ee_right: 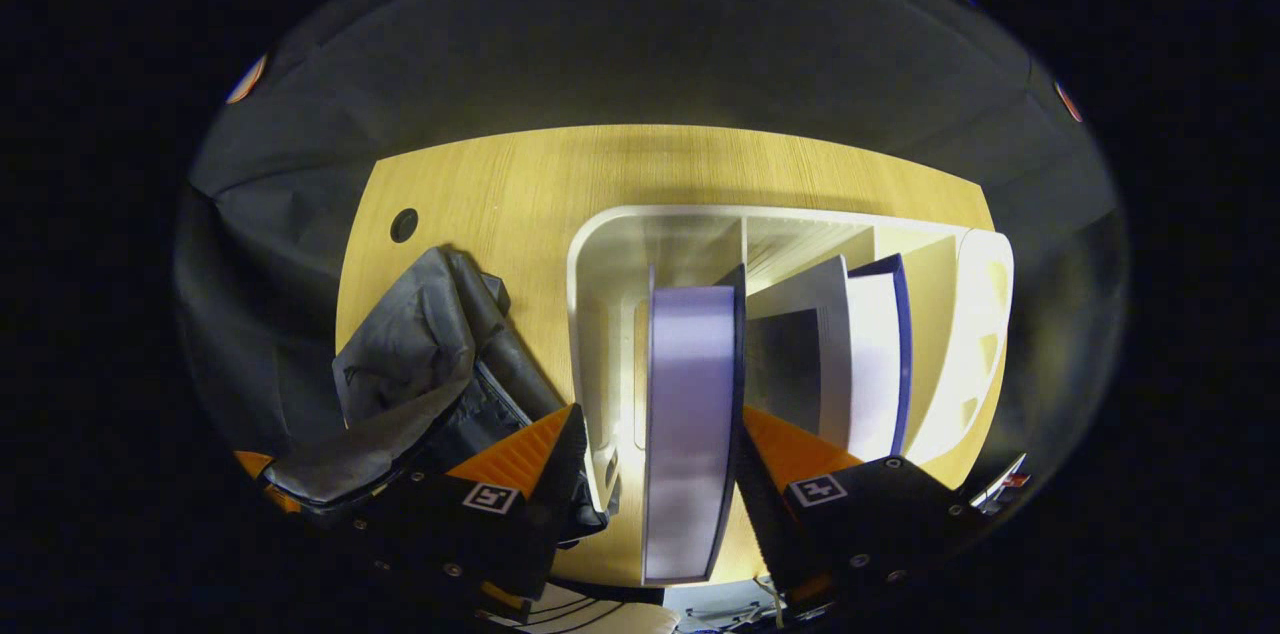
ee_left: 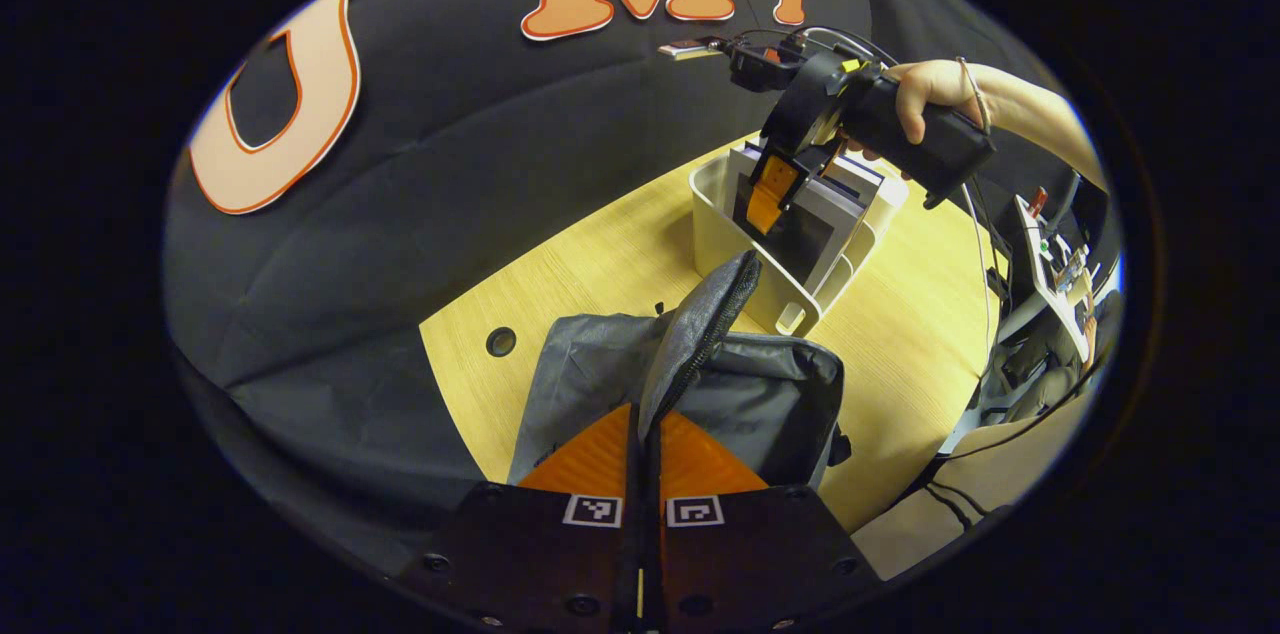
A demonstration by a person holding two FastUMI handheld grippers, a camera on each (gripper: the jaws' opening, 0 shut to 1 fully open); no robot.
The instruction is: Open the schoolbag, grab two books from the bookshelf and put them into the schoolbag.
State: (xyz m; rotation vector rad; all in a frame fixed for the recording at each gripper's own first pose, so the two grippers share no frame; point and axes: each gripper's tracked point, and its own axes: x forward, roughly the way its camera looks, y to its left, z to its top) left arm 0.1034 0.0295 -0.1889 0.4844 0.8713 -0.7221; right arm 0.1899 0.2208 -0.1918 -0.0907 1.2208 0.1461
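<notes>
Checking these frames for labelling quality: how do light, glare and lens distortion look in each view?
Left gripper view: even light, sharp, table edge bowed by the fisheye, schoolbag flap crisp. Right gripper view: dimmer at the rim, bright wash on the bookshelf wall, book spine stretched and slightly soft up close.

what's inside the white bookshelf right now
The white bookshelf holds upright books in its slots: a pale lavender book between the right gripper's fingers, and a blue-covered book beside it. Their lower parts and the slot floors are hidden.
</notes>
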